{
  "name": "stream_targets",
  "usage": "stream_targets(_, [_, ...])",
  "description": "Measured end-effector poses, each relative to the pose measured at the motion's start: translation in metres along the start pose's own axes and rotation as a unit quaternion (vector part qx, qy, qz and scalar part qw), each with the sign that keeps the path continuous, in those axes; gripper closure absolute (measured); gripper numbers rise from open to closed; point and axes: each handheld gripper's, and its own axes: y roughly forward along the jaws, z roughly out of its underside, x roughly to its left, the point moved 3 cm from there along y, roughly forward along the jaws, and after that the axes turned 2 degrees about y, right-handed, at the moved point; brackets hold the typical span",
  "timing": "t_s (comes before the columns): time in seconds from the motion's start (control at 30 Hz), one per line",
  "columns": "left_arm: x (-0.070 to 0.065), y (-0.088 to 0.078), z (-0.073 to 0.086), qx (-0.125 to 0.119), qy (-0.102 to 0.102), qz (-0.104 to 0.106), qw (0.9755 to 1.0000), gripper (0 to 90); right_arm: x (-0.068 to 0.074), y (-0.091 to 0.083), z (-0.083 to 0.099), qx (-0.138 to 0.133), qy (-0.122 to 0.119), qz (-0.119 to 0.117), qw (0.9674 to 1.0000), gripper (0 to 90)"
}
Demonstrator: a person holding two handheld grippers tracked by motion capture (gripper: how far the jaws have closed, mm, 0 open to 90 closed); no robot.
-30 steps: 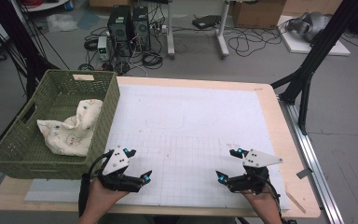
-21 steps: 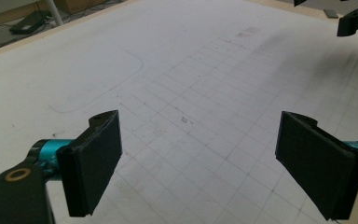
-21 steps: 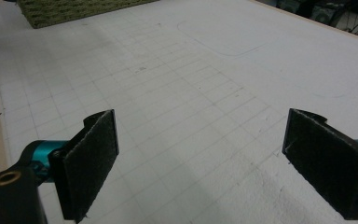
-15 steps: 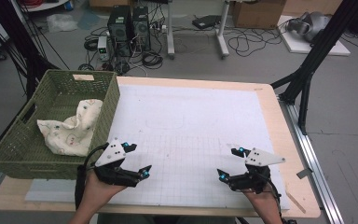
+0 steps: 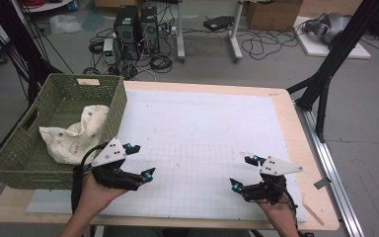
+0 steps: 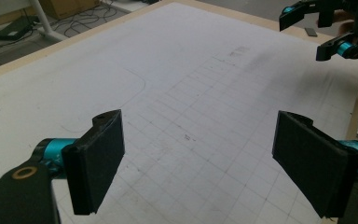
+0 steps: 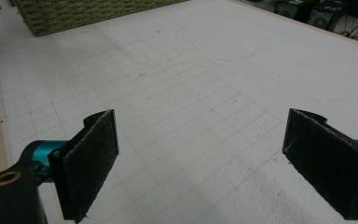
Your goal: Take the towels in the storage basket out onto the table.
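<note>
My left gripper (image 5: 142,160) hovers over the near left of the white gridded mat (image 5: 202,128), beside the green woven basket (image 5: 15,163). It is open, with nothing between its pads (image 6: 98,163). A cream patterned cloth (image 5: 76,136) lies crumpled inside the basket. At the near right of the mat my right gripper (image 5: 241,171) is open too, its pads (image 7: 91,158) wide apart over bare mat. The left gripper view has the right gripper (image 6: 326,32) at its top right. A corner of the basket (image 7: 88,14) sits at the top left of the right gripper view.
The mat covers a wooden table (image 5: 303,148). Beyond the far edge, computer towers (image 5: 135,24), cables and table legs stand on the floor. A black stand (image 5: 325,74) rises at the right and a metal rail (image 5: 333,173) runs along that side.
My left gripper has shifted slightly forward and toward the basket, with its jaws still apart. The right gripper has hardly moved.
</note>
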Motion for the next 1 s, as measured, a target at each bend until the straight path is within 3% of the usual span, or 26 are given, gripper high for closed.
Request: stream_targets(1.0, [0.016, -0.016, -0.020, -0.007, -0.001, 0.004, 1.0000, 20.6, 0.000, 0.002, 0.001, 0.006, -0.005, -0.003, 1.0000, 9.8])
